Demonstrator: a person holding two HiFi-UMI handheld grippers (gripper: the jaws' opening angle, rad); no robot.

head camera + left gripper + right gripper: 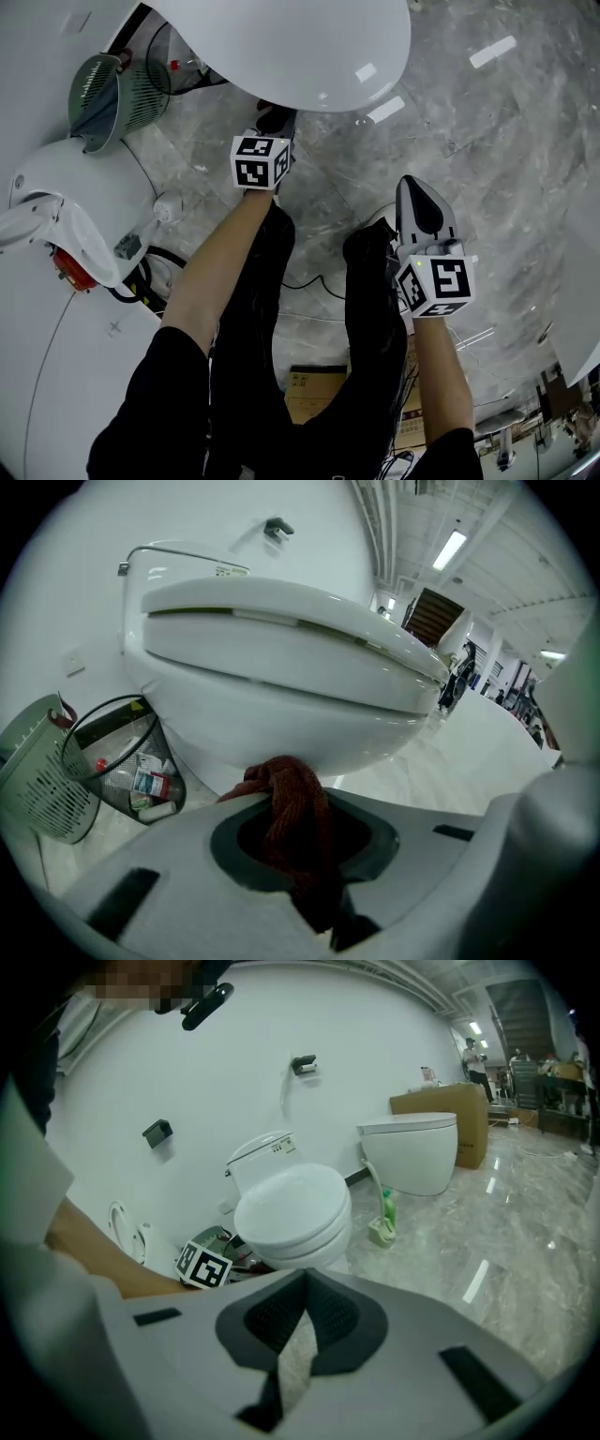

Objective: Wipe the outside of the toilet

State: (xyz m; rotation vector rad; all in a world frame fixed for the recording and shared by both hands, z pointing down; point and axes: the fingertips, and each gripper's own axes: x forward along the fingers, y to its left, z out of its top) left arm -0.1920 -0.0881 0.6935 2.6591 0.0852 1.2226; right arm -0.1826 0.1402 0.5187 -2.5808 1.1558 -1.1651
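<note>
The white toilet fills the top of the head view, lid down; it looms close ahead as the same toilet in the left gripper view. My left gripper reaches under the bowl's front and is shut on a reddish-brown cloth. The cloth's top bunches at the left gripper's tips, right by the bowl's underside; I cannot tell if it touches. My right gripper hangs over the marble floor, away from the bowl, jaws shut with nothing between them. From there the toilet stands farther off.
A green slatted basket and a black wire bin with rubbish stand left of the toilet. A white fixture with a red part is at the left. A cardboard box and cables lie near my legs. A second toilet stands beyond.
</note>
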